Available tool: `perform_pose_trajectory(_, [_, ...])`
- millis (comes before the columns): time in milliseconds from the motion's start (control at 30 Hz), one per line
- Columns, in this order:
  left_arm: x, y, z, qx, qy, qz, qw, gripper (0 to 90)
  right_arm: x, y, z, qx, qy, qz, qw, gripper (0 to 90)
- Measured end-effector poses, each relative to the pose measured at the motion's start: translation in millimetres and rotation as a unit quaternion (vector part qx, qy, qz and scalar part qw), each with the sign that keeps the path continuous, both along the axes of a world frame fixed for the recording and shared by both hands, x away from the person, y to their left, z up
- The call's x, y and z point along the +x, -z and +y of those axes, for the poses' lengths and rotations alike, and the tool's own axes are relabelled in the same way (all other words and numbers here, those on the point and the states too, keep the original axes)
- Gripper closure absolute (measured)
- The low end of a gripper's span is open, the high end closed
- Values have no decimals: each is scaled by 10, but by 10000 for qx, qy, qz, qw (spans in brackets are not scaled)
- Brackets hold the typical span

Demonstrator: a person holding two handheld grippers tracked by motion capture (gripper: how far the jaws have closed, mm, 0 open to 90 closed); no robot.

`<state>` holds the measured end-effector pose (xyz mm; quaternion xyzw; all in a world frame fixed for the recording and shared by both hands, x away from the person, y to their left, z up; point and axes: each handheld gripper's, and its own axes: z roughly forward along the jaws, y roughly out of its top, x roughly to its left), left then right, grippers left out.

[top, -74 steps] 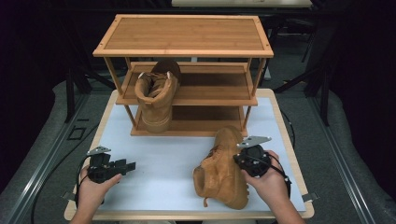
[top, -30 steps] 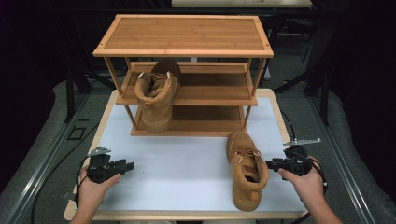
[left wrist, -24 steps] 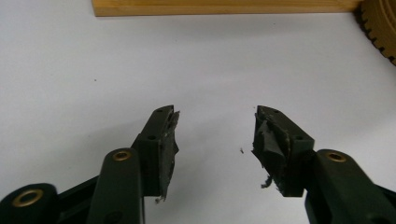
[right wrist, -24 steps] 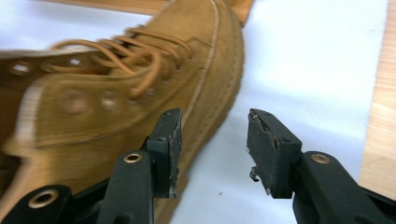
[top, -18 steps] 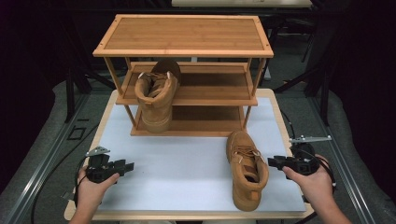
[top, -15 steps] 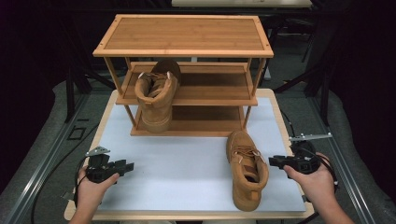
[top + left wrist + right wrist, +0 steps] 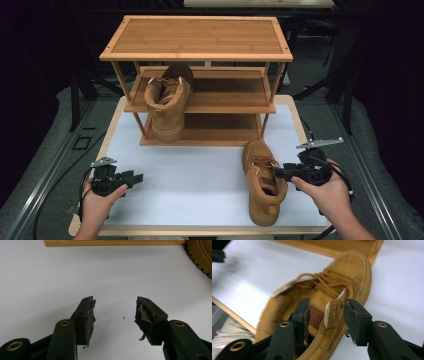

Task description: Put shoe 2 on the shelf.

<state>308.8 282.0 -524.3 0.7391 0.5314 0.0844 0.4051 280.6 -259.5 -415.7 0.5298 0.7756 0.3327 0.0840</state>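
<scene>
A: L side first. left gripper [image 7: 131, 178] sits low at the front-left of the white table top [image 7: 200, 170], held in the person's left hand [image 7: 97, 200]. Jaws spread wide, nothing btwn them. Its own view [image 7: 115, 312] shows bare white surface under the jaws, w/ small dark specks on it.

B: Surface?

A: White sheet w/ a light wood edge [image 7: 200, 231] along the front. Grey floor around the table, black cable [image 7: 55, 197] trailing off the L gripper, room behind is dark.

B: Middle?

A: Wooden shoe rack [image 7: 197, 55] at the back of the table, three levels. One tan boot [image 7: 167, 107] stands against its left half, sole down near the bottom shelf, collar up by the mid shelf. Can't tell which shelf bears it.

B: Right?

A: Second tan boot [image 7: 261, 182] upright on the table, front-right, toe toward the rack, heel near the front edge, well apart from the rack. right gripper [image 7: 278, 173] in the right hand [image 7: 327, 192] is at the boot's right collar. In its own view [image 7: 325, 312] jaws are apart and straddle the collar flap [image 7: 334, 310]: one jaw inside the boot, one outside. Not clamped; gap visible both sides. View a bit blurred.
</scene>
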Motion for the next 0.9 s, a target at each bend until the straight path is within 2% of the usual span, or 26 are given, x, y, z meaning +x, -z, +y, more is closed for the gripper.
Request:
perform_pose_trajectory(200, [8, 20, -13, 80, -9, 26, 10000, 499, 61, 178, -4, 88, 30, 303, 9995, 561])
perform_pose_trajectory(300, [13, 21, -17, 95, 34, 41, 9999, 513, 67, 224, 13, 43, 11, 397, 9992, 669])
perform_pose_trajectory(400, [12, 24, -26, 121, 66, 47, 9999, 524, 91, 205, 37, -102, -80, 466, 9988, 761])
perform_pose_trajectory(467, [11, 26, -33, 127, 72, 60, 9999, 528, 110, 195, 86, -423, -58, 398, 9983, 781])
perform_pose_trajectory(500, [12, 27, -34, 133, 75, 60, 9999, 530, 127, 180, 89, -414, -186, 418, 9981, 787])
perform_pose_trajectory(533, [12, 28, -35, 131, 75, 61, 9999, 531, 144, 165, 89, -504, -222, 363, 9978, 792])
perform_pose_trajectory(600, [11, 27, -31, 124, 72, 67, 9999, 532, 188, 134, 49, -742, -76, 199, 9970, 797])
perform_pose_trajectory(633, [12, 28, -30, 117, 67, 62, 9999, 531, 220, 133, -3, -630, -119, 258, 9976, 798])
perform_pose_trajectory(700, [14, 30, -26, 99, 60, 60, 9999, 531, 259, 147, -71, -619, -17, 308, 9976, 797])
perform_pose_trajectory(767, [19, 31, -23, 108, 81, 67, 9999, 534, 281, 147, -125, -474, -17, 421, 9980, 790])
perform_pose_trajectory(900, [17, 27, -33, -40, 74, 80, 9999, 527, 281, 128, -73, -578, -64, 444, 9973, 719])
